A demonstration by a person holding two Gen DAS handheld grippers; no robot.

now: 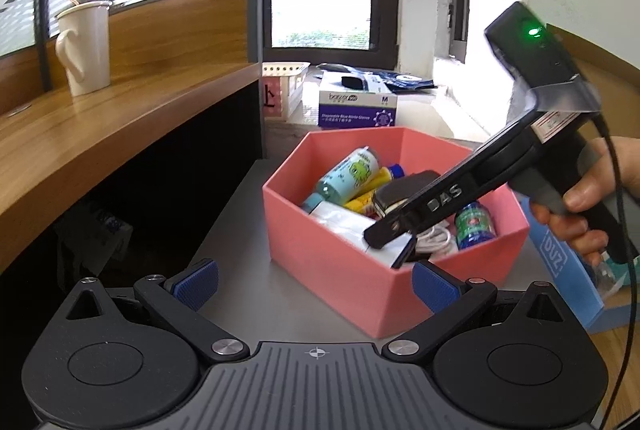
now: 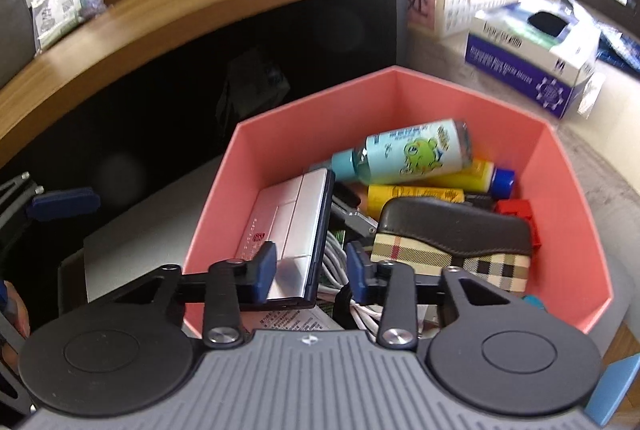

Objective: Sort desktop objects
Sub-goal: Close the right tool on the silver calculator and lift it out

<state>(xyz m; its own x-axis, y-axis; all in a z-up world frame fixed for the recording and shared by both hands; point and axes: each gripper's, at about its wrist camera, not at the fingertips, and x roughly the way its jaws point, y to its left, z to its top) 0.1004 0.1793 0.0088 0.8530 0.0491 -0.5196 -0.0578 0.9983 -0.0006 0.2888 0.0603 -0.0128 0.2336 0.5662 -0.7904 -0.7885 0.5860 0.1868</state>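
At the right gripper (image 2: 311, 272): narrowed to a partial gap, tilted steeply down into the pink bin (image 2: 560, 190). Between the blue pads (image 2: 264, 270): the near edge of a silver case (image 2: 288, 226) and a coil of white cable (image 2: 332, 258). Left pad overlapping the case's silver face, right pad clear of its dark blue rim, so no firm clamp to be seen.

Outward from there, in the right wrist view: at 2 o'clock of the pads, just beside them, a plaid pouch (image 2: 452, 242) with a dark flap. At 1 o'clock, further in, two yellow tubes (image 2: 460, 174) lying flat, with a pale blue frog-printed bottle (image 2: 404, 150) on its side across them. At 2 o'clock past the pouch, something small and red (image 2: 516, 210), too blurred to name. Beyond the bin at 1 o'clock, a purple-and-white glove box (image 2: 528, 62) beside a white basket (image 2: 472, 2).

At the left gripper (image 1: 316, 286): spread wide, holding nothing, low over the grey table (image 1: 240, 230), its right pad just in front of the bin's near corner. At 1 o'clock in its view, a green bottle (image 1: 476, 226) upright inside the bin. At 3 o'clock, a hand (image 1: 588, 214) around the right gripper's handle, with a blue box (image 1: 560, 270) below it. At 10 o'clock, well apart on the wooden shelf (image 1: 120, 118), a white mug (image 1: 86, 46).
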